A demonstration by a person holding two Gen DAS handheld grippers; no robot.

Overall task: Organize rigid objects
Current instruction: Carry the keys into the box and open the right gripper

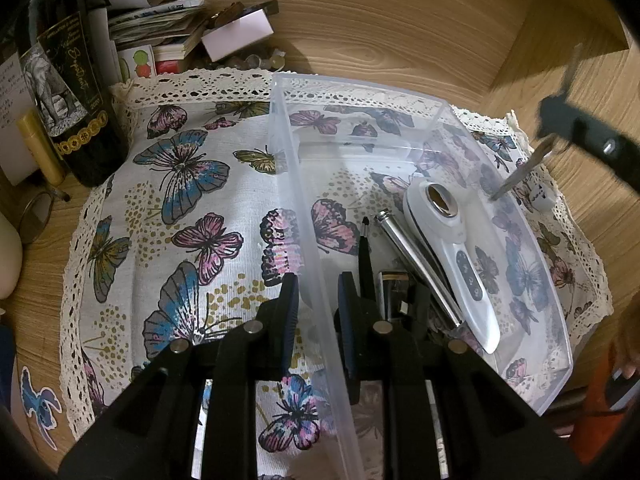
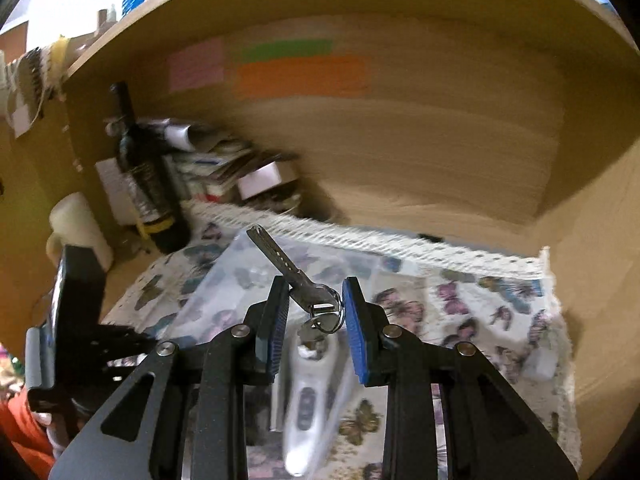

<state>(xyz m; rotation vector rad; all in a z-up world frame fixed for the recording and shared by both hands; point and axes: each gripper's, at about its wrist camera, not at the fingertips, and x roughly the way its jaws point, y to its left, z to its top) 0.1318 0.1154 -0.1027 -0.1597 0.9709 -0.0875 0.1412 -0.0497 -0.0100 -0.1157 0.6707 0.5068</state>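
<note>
The right gripper point(image 2: 316, 300) pinches a key point(image 2: 280, 260) by its ringed end, above the clear bin point(image 1: 460, 128). The left gripper point(image 1: 318, 292) clamps that bin's near wall. Inside the bin lie a white handheld device point(image 1: 452, 240) and a metal tube point(image 1: 416, 264).

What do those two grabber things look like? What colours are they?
Both are black frames with triangle-shaped cut-outs and round silver pins at the joints. The left gripper has two flat fingers faced with dark blue ribbed pads. The right gripper is built the same way, but its pads look brighter blue. Orange fabric, maybe a sleeve, shows at the picture's edge.
</note>
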